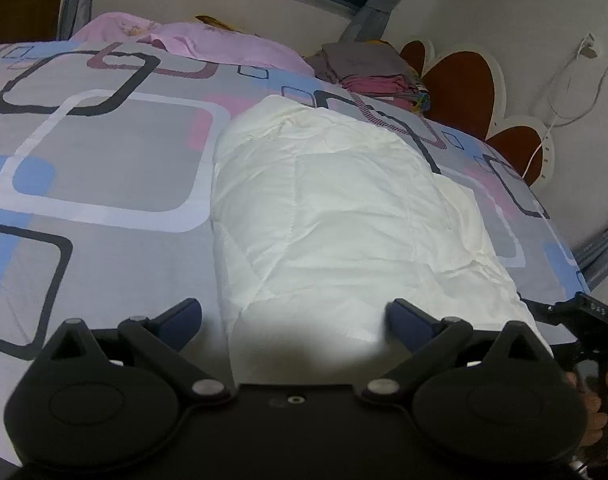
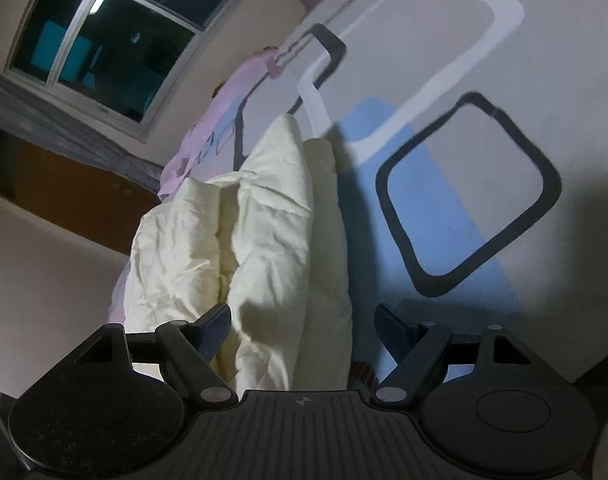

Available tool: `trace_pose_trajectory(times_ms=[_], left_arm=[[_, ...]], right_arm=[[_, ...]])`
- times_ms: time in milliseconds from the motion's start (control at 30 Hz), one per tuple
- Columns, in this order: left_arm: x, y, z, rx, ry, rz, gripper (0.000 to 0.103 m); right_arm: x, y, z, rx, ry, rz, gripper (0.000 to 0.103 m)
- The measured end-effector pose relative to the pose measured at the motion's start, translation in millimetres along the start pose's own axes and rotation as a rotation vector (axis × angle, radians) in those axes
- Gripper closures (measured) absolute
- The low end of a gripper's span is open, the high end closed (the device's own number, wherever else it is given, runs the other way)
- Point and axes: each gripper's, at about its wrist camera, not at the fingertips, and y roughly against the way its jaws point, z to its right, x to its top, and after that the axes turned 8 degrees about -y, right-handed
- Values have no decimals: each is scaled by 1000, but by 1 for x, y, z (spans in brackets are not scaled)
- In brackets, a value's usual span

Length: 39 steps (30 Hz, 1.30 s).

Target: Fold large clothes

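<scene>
A white quilted garment (image 1: 335, 208) lies folded in a long strip on the patterned bed sheet (image 1: 104, 160). My left gripper (image 1: 294, 320) is open just above its near end, one finger on each side, holding nothing. In the right wrist view, which is rolled sideways, the same white garment (image 2: 256, 240) shows as stacked puffy layers. My right gripper (image 2: 304, 328) is open with the garment's near edge between its fingers, not clamped. The right gripper's body also shows at the right edge of the left wrist view (image 1: 583, 312).
A pink cloth (image 1: 208, 40) lies at the far side of the bed. A pile of folded clothes (image 1: 371, 72) sits by the brown-and-white headboard (image 1: 463, 84). A charger cable (image 1: 563, 92) hangs on the wall. A window (image 2: 104, 48) is behind the bed.
</scene>
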Motion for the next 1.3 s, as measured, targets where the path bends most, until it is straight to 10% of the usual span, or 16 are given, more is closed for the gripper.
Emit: trace_pose_trajectory(times_ms=[667,1100,1200,1300], left_arm=[[6,-34,-14,-149,134,-78,4],[-3,-46,-48,-269,236,-120,2],[-12,-41,-55,-290,251,-117,2],[-23,-46,-63,-337,299,-122,1]], right_arm=[[9,-40,11,110,-52,-195,24],[10,-30,11,93,-11,-164,24],[13,-2,22,86,-29,-86,1],[9,12,41,67,-93,-82,0]])
